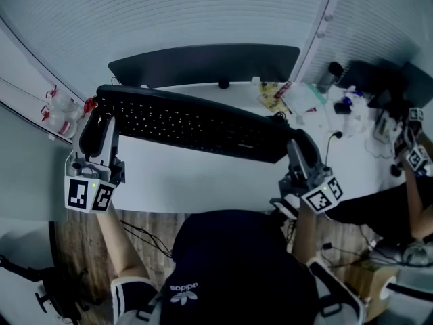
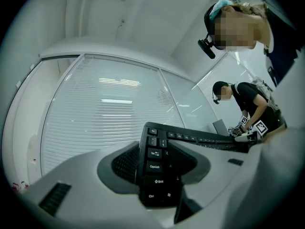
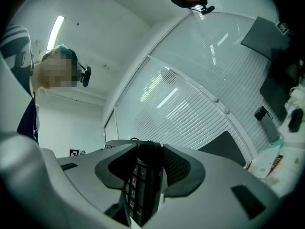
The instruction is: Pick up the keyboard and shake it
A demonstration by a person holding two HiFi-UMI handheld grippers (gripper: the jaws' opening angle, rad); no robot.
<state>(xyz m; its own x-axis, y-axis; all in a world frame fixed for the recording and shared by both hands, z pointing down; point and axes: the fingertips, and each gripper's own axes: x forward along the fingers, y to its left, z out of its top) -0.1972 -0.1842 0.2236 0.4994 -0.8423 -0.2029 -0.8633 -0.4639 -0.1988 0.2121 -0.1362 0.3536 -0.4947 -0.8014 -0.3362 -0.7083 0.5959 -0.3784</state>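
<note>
**A:** Is the keyboard off the tabletop yet?

**B:** I'd say so. It hangs in the air over the far half of the tabletop. Its left end is out past the far left corner, and its right end is closer to the near edge. It also looks tilted, keys toward the person.

**A:** What's holding it?

**B:** 2 grippers, 1 at each short end. The left gripper has its jaws clamped on the end with the Caps Lock and Shift keys. The right gripper has its jaws clamped on the number-pad end. On each the pads press the keyboard's top and underside, and nothing else is between them.

**A:** So the pick-up is done?

**B:** To my eye, yes. Neither end rests on the tabletop, and both grips look firm.

**A:** And the shake?

**B:** That's the part left. From 1 look I can't tell whether it's being shaken right now, as nothing shows blur.

**A:** Anything nearby to hit?

**B:** The dark monitor stands along the far edge, just behind the keyboard. There are packets and clutter near the far right corner. The bare part of the tabletop below it gives some room.
</note>
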